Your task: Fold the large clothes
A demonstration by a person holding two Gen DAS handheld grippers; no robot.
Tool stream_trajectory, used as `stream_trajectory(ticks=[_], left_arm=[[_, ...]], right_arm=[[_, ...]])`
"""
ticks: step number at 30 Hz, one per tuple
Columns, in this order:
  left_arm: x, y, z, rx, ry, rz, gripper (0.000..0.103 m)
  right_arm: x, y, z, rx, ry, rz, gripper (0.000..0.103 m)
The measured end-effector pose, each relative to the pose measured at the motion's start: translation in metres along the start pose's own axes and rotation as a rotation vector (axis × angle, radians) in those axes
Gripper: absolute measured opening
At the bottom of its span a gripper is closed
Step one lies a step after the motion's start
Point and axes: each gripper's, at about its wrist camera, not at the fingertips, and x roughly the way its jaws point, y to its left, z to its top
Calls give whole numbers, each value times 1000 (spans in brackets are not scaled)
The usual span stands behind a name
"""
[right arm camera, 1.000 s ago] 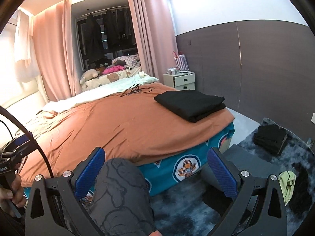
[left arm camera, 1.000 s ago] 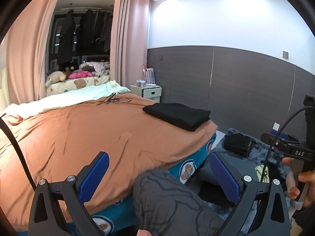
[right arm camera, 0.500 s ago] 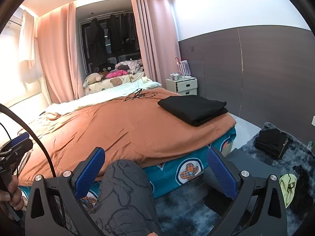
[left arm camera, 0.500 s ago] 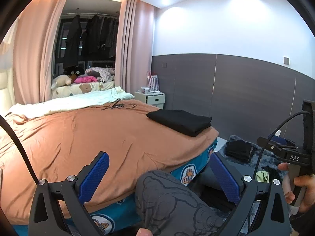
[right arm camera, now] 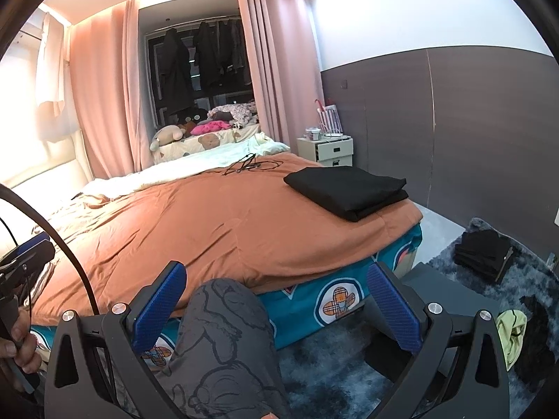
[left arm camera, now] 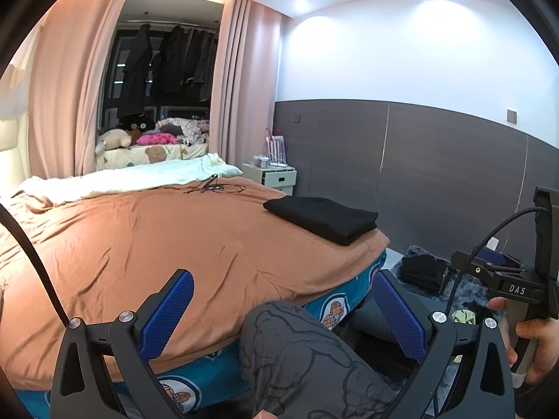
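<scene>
Garment (left arm camera: 323, 219) far beyond hand-held gripper (left arm camera: 283, 302).

The right gripper (right arm camera: 276, 279) was held wide apart with nothing between its blue pads (right arm camera: 159, 305), hovering above a knee in grey patterned trousers (right arm camera: 223, 335). Ahead lay a bed (right arm camera: 342, 300) under an orange cover (right arm camera: 195, 223), and a folded black garment (right arm camera: 347, 192) rested near its right corner. A tangle of cable (right arm camera: 249, 166) lay farther back. On the dark rug (right arm camera: 335, 377) sat a stack of black clothes (right arm camera: 484, 253). At the left edge, a hand (right arm camera: 15, 344) gripped the other tool's handle.
</scene>
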Motion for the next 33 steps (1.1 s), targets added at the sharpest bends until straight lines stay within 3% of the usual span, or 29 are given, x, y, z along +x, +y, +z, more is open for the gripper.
stream_trajectory(ticks=[15,33], left_arm=[[-6,12,1,-46,-5,50,103],[-11,8,0,-48,-18,55,103]], right_arm=[[7,-2,-2,18,16,6,103],[6,-6,0,55,32,21,103]])
